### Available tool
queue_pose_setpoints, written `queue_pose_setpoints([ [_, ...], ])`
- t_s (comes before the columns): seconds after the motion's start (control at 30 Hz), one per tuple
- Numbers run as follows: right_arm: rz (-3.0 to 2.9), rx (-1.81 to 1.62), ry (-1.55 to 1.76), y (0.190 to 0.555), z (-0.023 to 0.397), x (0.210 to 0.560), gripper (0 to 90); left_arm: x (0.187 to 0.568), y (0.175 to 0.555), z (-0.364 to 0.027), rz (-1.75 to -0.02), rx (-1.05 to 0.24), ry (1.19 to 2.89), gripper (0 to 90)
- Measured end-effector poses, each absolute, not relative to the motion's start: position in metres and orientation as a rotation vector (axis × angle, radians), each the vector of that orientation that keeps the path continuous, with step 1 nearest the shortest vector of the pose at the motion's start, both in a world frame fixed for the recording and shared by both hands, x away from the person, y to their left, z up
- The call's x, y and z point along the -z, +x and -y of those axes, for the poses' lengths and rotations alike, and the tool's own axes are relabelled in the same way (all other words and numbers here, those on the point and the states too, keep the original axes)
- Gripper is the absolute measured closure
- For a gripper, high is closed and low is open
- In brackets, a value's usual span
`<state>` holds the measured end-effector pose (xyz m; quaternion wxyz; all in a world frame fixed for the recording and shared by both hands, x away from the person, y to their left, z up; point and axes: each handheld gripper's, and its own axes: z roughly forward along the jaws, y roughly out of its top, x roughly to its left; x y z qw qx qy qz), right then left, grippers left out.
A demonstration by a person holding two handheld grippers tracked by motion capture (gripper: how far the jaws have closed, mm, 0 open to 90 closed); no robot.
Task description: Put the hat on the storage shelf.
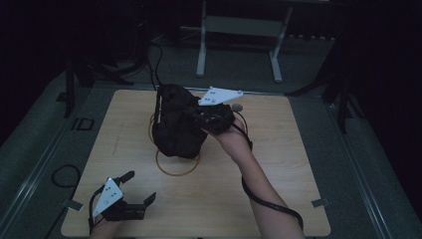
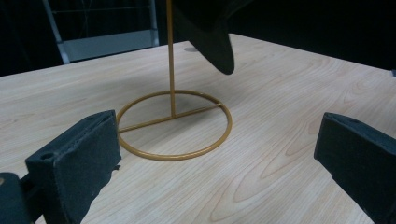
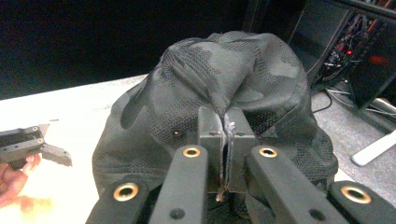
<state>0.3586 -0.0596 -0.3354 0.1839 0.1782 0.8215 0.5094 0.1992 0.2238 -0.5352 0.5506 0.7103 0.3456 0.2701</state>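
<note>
A black camouflage cap [image 1: 176, 124] hangs over a gold wire stand [image 1: 177, 168] in the middle of the table. My right gripper [image 1: 209, 119] is shut on a pinch of the cap's fabric [image 3: 219, 100], its jaws pressed together around the cloth. The stand's thin post [image 2: 170, 56] and ring base [image 2: 175, 123] rise in front of my left gripper [image 2: 215, 154], with the cap's brim [image 2: 219, 46] above. My left gripper [image 1: 137, 191] rests near the table's front left corner, jaws wide apart and nothing between them.
The light wooden table [image 1: 278, 159] sits on a grey floor. A white metal frame [image 1: 239, 35] stands behind the table, and cables [image 1: 154, 59] run along the floor at the back left. The right gripper's cable [image 1: 268, 204] trails down the forearm.
</note>
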Motion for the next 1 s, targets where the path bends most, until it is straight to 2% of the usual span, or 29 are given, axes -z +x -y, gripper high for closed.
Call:
queue_pose_setpoints([
  [0.4, -2.358, -1.437, 0.528, 0.368, 0.043, 0.346, 86.3, 0.536, 0.2, -0.226, -0.823, -0.621, 1.669, 0.8],
  [0.43, -2.356, -1.446, 0.533, 0.368, 0.042, 0.347, 80.9, 0.537, 0.2, -0.225, -0.823, -0.618, 1.669, 0.8],
  [0.47, -2.356, -1.446, 0.533, 0.368, 0.042, 0.347, 80.9, 0.537, 0.2, -0.225, -0.822, -0.616, 1.672, 0.8],
  [0.5, -2.37, -1.47, 0.527, 0.369, 0.041, 0.347, 71.3, 0.537, 0.2, -0.225, -0.815, -0.617, 1.678, 0.8],
  [0.57, -2.378, -1.478, 0.522, 0.369, 0.04, 0.348, 69.3, 0.537, 0.2, -0.224, -0.814, -0.619, 1.68, 0.8],
  [0.63, -2.373, -1.474, 0.506, 0.366, 0.036, 0.347, 62.9, 0.537, 0.199, -0.224, -0.813, -0.616, 1.678, 0.8],
  [0.9, -2.376, -1.452, 0.501, 0.364, 0.034, 0.344, 53.8, 0.538, 0.2, -0.225, -0.817, -0.605, 1.672, 0.8],
  [0.97, -2.379, -1.458, 0.51, 0.364, 0.036, 0.343, 46.3, 0.538, 0.2, -0.225, -0.816, -0.605, 1.67, 0.8],
  [1.0, -2.379, -1.458, 0.51, 0.364, 0.036, 0.343, 46.3, 0.538, 0.2, -0.225, -0.816, -0.605, 1.67, 0.8],
])
